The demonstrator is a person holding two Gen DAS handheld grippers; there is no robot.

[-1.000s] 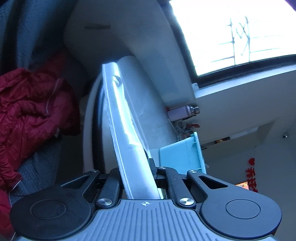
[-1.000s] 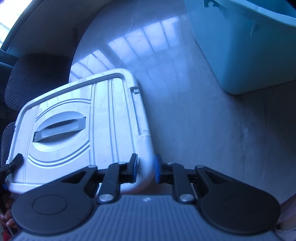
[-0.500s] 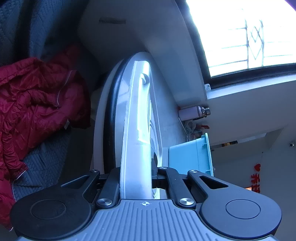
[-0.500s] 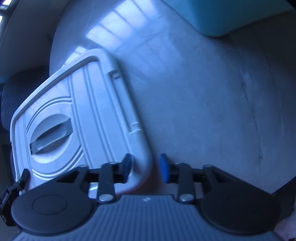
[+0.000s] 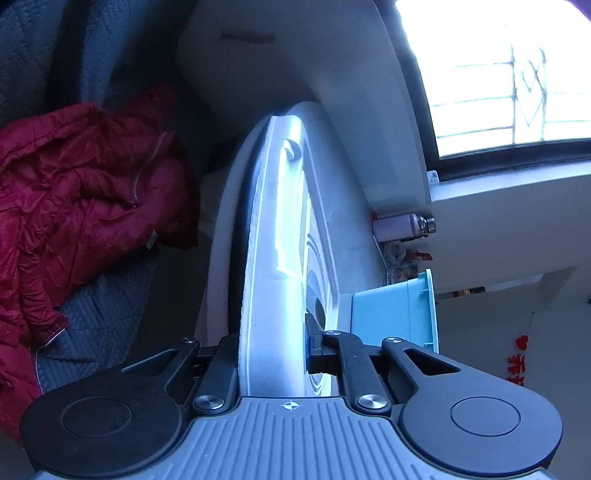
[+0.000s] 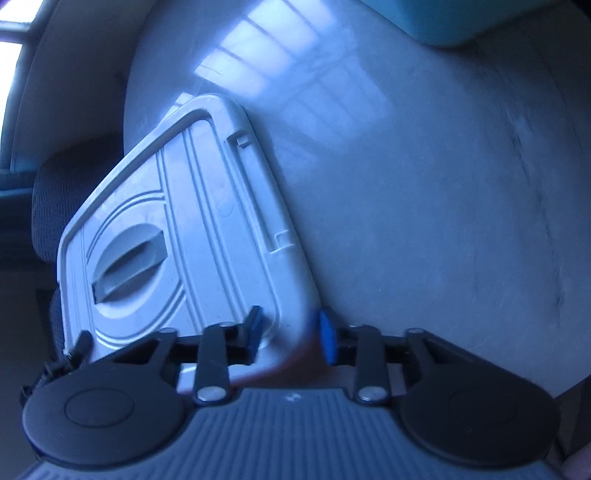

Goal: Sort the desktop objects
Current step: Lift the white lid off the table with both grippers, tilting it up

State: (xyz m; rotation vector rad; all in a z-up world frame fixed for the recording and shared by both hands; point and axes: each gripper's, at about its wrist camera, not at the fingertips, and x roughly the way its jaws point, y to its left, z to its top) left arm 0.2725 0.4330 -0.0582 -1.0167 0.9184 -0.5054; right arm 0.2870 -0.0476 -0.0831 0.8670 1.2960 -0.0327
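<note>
The left claw (image 5: 273, 354) grips the white lid (image 5: 275, 258) edge-on, both fingers pressed against its rim. Past it the blue bin (image 5: 391, 317) stands on the table (image 5: 351, 206), a red jacket (image 5: 81, 206) lying beyond the table's edge.

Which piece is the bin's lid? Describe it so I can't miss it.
On the pale round table, below the blue bin, it is the flat white lid near the table's edge. Only it has a recessed oval handle; the left gripper clamps its rim.

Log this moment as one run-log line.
left gripper: shut on white lid edge | right gripper: open, straddling lid corner | lid: partly over round table | blue bin: beyond lid
</note>
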